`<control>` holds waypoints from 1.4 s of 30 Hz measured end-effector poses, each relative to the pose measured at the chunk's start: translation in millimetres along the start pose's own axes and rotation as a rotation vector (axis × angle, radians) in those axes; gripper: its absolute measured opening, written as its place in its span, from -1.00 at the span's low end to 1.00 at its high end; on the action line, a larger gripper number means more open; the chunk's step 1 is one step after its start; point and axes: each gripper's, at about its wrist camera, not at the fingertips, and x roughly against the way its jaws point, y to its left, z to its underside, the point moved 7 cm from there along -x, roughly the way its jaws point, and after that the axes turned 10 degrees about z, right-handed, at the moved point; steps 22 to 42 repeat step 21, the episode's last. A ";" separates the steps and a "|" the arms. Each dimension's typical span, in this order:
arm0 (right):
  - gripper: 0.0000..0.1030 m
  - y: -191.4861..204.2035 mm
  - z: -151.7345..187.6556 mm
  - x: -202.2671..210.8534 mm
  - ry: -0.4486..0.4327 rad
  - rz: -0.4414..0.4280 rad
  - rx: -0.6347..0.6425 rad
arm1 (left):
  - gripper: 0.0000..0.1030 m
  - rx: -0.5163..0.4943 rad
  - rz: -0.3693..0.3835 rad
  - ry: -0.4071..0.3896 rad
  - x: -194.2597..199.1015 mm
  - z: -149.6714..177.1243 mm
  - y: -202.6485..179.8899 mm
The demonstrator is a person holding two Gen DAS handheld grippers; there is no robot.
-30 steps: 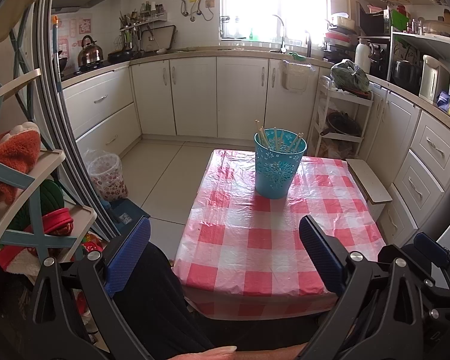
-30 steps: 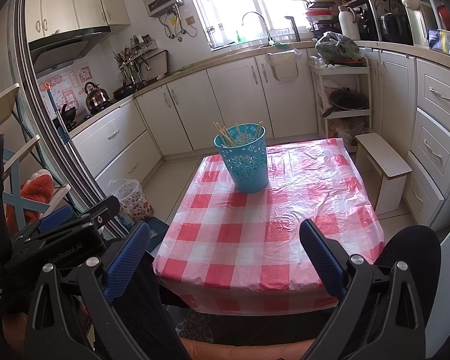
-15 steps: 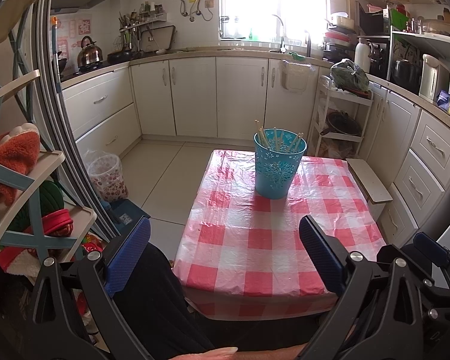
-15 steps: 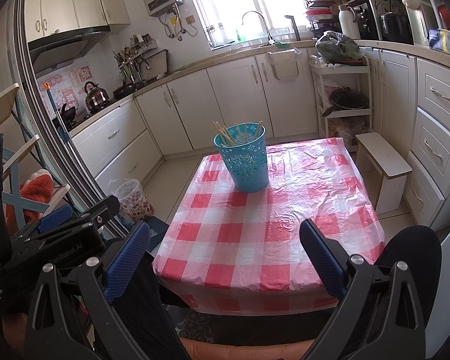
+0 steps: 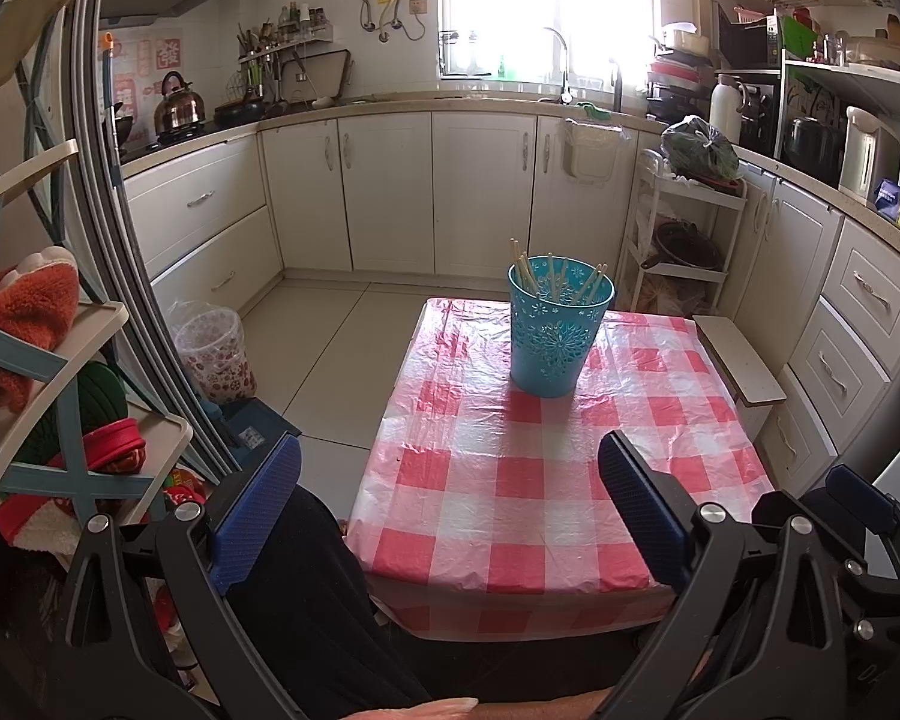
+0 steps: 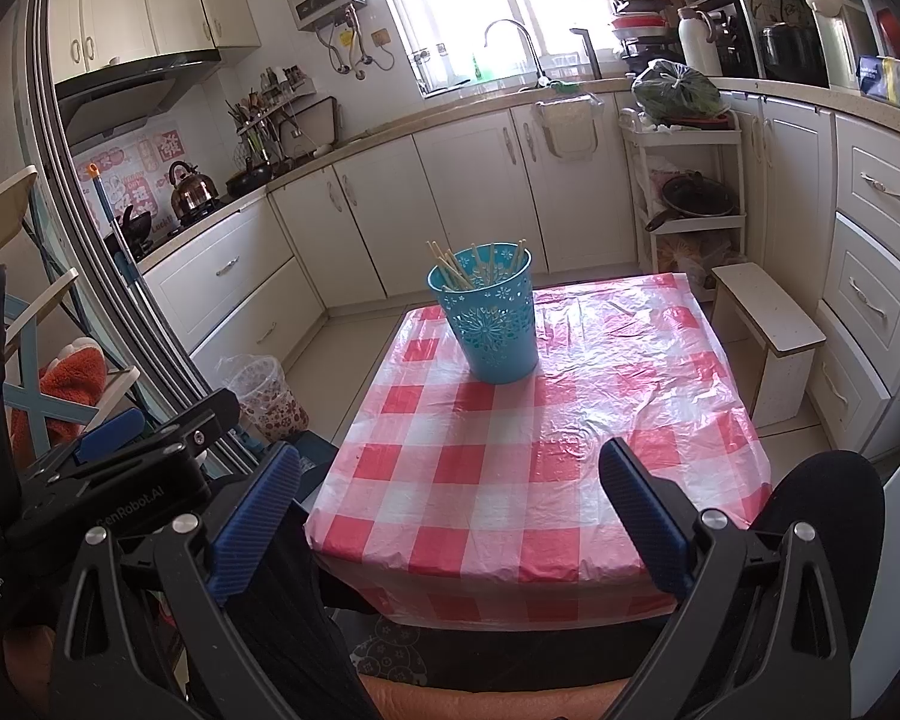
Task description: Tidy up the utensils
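Left gripper (image 5: pixel 450 498) fingers apart, right gripper (image 6: pixel 450 498) fingers apart, chopsticks (image 5: pixel 555 282) upright in cup (image 5: pixel 555 342), cup on table (image 5: pixel 510 510)

"GenRobot.AI" on left gripper (image 6: pixel 114 450)

My left wrist view looks forward from behind the table's (image 5: pixel 510 510) near edge, toward the window. My right wrist view faces likewise from further right; both share the cup (image 5: pixel 560 330).

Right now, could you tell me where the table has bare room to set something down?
The red-and-white checked tablecloth is bare from the turquoise perforated holder of chopsticks to the near edge, and right of it. Only the holder's far-left spot is taken.
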 end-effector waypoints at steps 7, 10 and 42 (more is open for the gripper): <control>0.85 0.6 9.6 0.6 0.010 -0.003 -0.002 | 0.85 0.055 0.077 0.021 -7.6 4.0 6.8; 0.85 1.6 13.1 5.0 -0.001 0.005 -0.006 | 0.85 0.018 0.043 0.009 -8.4 5.0 6.5; 0.86 9.6 10.8 16.4 -0.021 0.019 -0.009 | 0.85 0.000 0.014 -0.025 -0.4 0.3 5.0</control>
